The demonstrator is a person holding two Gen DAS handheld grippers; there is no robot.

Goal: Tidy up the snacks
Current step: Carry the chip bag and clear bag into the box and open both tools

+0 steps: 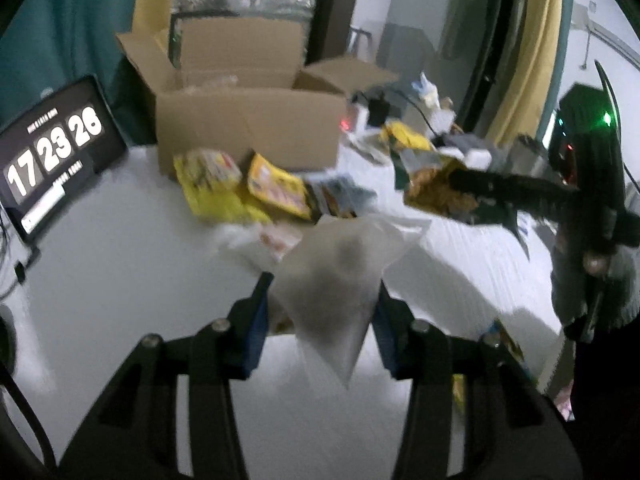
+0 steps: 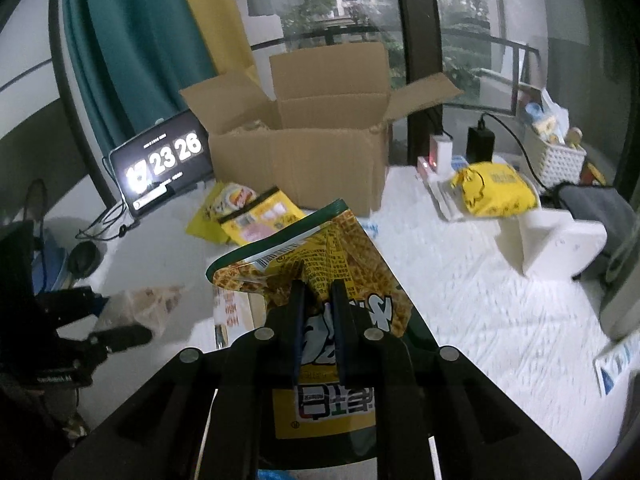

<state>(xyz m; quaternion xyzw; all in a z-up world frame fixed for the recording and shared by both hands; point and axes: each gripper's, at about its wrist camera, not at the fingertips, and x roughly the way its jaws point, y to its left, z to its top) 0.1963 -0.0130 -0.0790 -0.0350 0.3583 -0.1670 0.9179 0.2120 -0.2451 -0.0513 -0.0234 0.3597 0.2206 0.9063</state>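
i'm pinching a waffle snack bag in my right tongs, my left tongs gripping a clear plastic pouch above the counter; both seem light, crinkly, slippery, best grabbed near sealed edges.

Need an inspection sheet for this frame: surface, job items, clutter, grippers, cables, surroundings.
Surface: white table, mostly bare in front.
Job's things: open cardboard box at the back; yellow snack packs lying in front of it; yellow bag to the right; waffle-print snack bag and clear plastic packet both lifted.
Clutter: white basket of small items, white block, grey cloth.
Grippers: right gripper shut on the waffle-print snack bag; left gripper closed on the clear plastic packet.
Cables: black charger with lead; wires beside the clock tablet.
Surroundings: teal curtain, window with balcony rail.
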